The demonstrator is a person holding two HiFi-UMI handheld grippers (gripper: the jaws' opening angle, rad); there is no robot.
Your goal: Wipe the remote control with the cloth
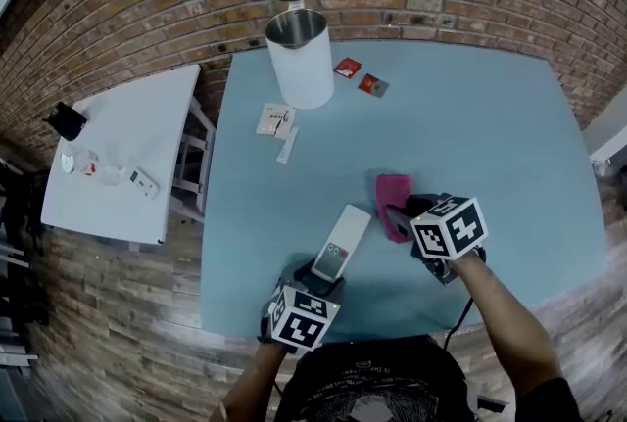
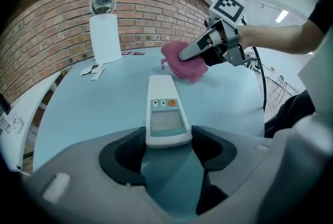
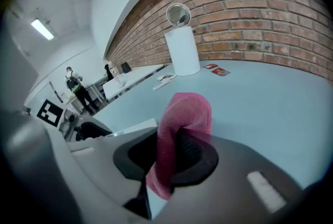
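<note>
A white remote control [image 1: 343, 239] lies on the light blue table [image 1: 490, 136], screen up and pointing away from me. My left gripper [image 1: 318, 275] is shut on its near end; in the left gripper view the remote control [image 2: 164, 108] sits between the two dark pads of my left gripper [image 2: 167, 137]. My right gripper [image 1: 400, 212] is shut on a pink cloth [image 1: 393, 195], just right of the remote's far half. In the right gripper view the cloth [image 3: 187, 111] loops up out of my right gripper [image 3: 171, 150]. The cloth [image 2: 184, 67] hangs a little beyond the remote's tip.
A tall white cylindrical container [image 1: 299, 58] with its lid raised stands at the table's far side. Two red packets [image 1: 359, 77] and white paper sachets [image 1: 276, 121] lie near it. A smaller white side table [image 1: 127, 156] with small items stands to the left. Brick wall behind.
</note>
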